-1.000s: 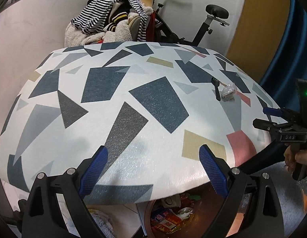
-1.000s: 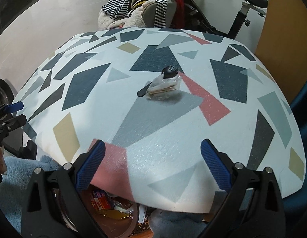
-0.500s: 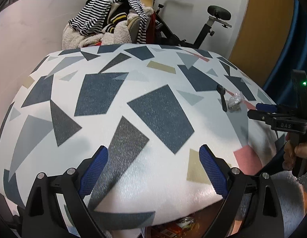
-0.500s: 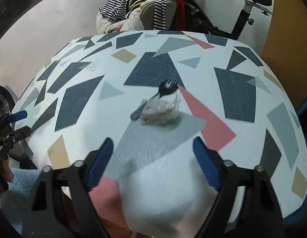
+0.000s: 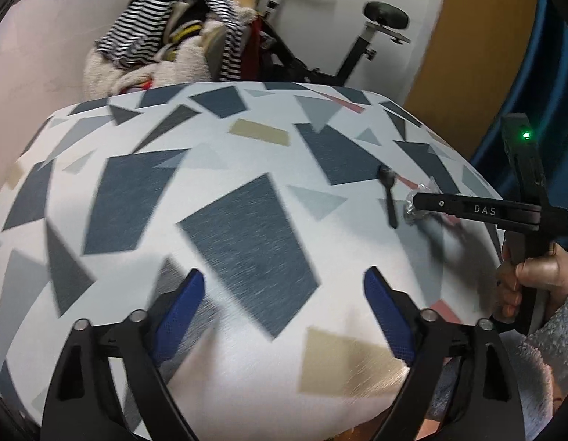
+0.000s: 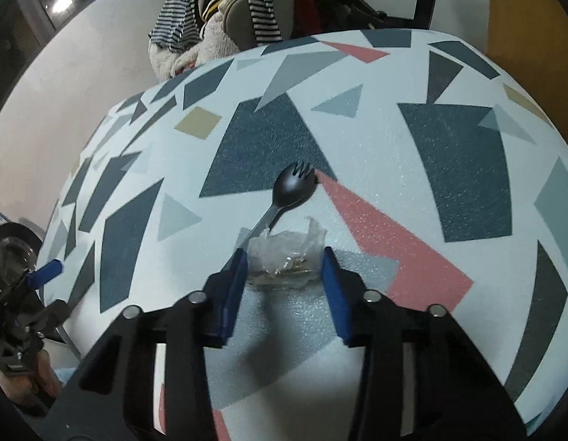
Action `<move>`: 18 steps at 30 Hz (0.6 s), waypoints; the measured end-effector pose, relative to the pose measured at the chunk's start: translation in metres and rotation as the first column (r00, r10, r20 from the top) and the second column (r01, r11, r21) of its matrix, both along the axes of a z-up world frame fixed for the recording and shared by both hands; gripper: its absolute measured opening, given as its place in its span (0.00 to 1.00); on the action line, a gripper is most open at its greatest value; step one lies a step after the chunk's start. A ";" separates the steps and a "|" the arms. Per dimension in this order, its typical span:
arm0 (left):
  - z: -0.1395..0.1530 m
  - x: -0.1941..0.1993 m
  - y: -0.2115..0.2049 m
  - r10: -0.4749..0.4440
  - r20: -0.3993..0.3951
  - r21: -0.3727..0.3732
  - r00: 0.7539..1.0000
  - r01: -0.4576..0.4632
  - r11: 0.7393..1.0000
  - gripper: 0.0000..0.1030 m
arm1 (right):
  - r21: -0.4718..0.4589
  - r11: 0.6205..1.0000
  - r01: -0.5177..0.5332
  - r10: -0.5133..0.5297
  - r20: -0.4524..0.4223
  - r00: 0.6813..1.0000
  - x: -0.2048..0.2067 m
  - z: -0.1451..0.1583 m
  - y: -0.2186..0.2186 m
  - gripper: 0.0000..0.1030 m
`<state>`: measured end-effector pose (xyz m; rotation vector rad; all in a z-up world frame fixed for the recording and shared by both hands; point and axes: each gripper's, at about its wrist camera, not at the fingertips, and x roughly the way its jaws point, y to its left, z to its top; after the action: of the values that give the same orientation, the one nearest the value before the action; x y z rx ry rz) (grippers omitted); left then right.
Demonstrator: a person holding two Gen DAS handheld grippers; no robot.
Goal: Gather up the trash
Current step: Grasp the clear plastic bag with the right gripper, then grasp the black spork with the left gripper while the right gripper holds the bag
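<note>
My right gripper (image 6: 284, 268) has just been closing around the crumpled clear wrapper (image 6: 286, 253), which lies on the patterned table (image 6: 449, 154) directly between my two blue pads. The left pad (image 6: 234, 275) and the right one (image 6: 333, 279) sit at the wrapper's two edges, so I judge I am pinching it, though how firmly I cannot tell. The wrapper's long axis runs left to right across the jaws, so the closing squeezes it end to end. Just beyond it, toward the far side, lies the black plastic spork (image 6: 289, 193); its handle runs down and left to pass just beside my left pad, and its end seems to touch the wrapper's far-left edge. That is what the lift turns on: if the handle is caught with the film, the spork may drag along. My left gripper (image 5: 284, 308) hangs released over bare table near the front edge, well to the left of the trash, its jaws having just eased in a little with nothing between them, so the right hand is plainly the nearer one. The left view shows my right gripper (image 5: 416, 205) side-on, its tip down on the wrapper (image 5: 418, 202) and the spork (image 5: 388, 194) just left of it; only the right view shows the pads framing the film.
</note>
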<state>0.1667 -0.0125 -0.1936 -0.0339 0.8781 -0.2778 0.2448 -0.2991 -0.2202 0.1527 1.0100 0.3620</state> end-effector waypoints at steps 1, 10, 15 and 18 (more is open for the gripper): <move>-0.001 0.006 -0.008 -0.019 -0.006 -0.001 1.000 0.019 1.000 0.76 | 0.001 1.000 0.008 -0.008 0.016 1.000 -0.002 0.003 -0.006 0.34; -0.009 0.072 -0.091 -0.150 -0.062 -0.028 0.987 0.148 0.989 0.53 | -0.029 0.998 0.052 -0.049 0.085 0.995 -0.014 0.019 -0.046 0.32; -0.021 0.099 -0.136 -0.187 -0.086 0.048 0.979 0.191 0.980 0.50 | -0.019 0.998 0.059 -0.056 0.102 0.993 -0.017 0.026 -0.064 0.31; -0.028 0.108 -0.148 -0.173 -0.101 0.096 0.980 0.183 0.978 0.44 | -0.011 0.998 0.061 -0.060 0.110 0.992 -0.020 0.029 -0.070 0.31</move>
<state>0.2743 -0.1603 -0.2220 0.1310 0.9880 -0.3999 0.2249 -0.3688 -0.1917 0.1485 0.8974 0.3047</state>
